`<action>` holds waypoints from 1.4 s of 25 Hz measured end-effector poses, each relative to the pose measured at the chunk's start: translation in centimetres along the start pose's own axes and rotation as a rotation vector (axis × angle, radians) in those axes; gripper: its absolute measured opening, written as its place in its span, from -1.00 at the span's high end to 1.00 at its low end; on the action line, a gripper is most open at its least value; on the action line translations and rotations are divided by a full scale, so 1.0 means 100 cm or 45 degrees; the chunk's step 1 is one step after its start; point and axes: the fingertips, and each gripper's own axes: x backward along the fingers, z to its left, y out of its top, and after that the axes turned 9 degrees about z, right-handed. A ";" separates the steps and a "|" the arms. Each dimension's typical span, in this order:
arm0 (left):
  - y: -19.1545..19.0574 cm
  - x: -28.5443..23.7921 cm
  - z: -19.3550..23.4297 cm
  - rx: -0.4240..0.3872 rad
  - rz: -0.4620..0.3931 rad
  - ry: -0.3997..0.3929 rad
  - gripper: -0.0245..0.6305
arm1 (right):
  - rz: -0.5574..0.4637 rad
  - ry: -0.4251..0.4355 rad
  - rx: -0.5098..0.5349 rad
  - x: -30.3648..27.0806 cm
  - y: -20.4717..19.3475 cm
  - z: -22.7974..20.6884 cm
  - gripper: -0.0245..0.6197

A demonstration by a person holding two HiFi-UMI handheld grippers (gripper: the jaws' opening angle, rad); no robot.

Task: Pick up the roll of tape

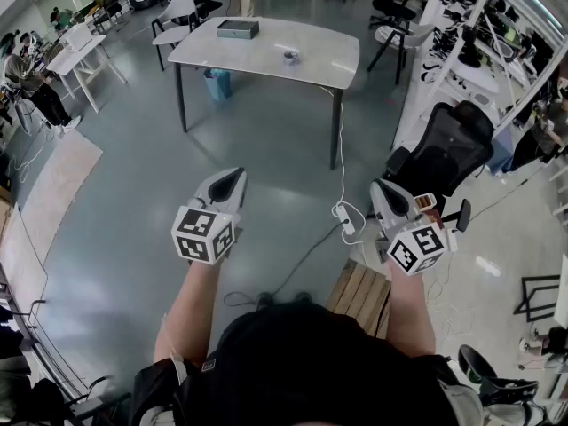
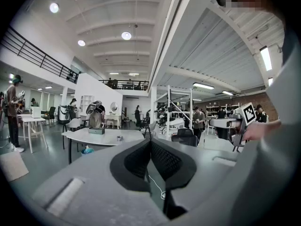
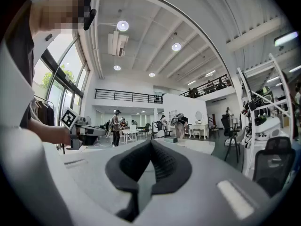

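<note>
Left gripper (image 1: 235, 177): fingers (image 2: 136, 161) clenched, tips meeting, nothing between them. Right gripper (image 1: 383, 189): same, fingers (image 3: 167, 166) pressed together at the tips, empty. We see both held in the air side by side, well apart from each other, pointing about level toward the table (image 1: 266, 56).

Tape (image 1: 290, 57): we take the small round thing on the table for it, though it is too small to be sure. It sits well ahead of both sets of fingertips, roughly between the two, and nothing touches it. In the left gripper view it shows far beyond the closed tips and a little left of them.

Box (image 1: 238, 29): on the same table, beyond the tape and to its left, apart from it. It is far ahead of the left fingertips. In the right gripper view we see it far off, just right of the tips. We can't make out the tape there.

Bin (image 1: 217, 82): under the table, ahead of the left fingers. Cable (image 1: 343, 149): drops from the table edge to the floor and ends at a power strip (image 1: 344, 220), which lies between the two grippers, nearer the right fingers and below them. Chair (image 1: 453, 145): right of the right fingers and a bit ahead.
</note>
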 end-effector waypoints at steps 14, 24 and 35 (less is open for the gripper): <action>-0.014 -0.008 -0.016 0.010 0.053 0.021 0.89 | 0.020 0.063 -0.035 0.003 -0.015 -0.008 0.92; -0.014 -0.024 -0.052 0.013 0.079 -0.013 0.49 | -0.001 0.067 -0.100 0.026 -0.028 -0.046 0.92; -0.007 -0.026 -0.070 0.001 0.034 0.023 0.19 | 0.050 0.183 -0.149 0.019 -0.046 -0.040 0.91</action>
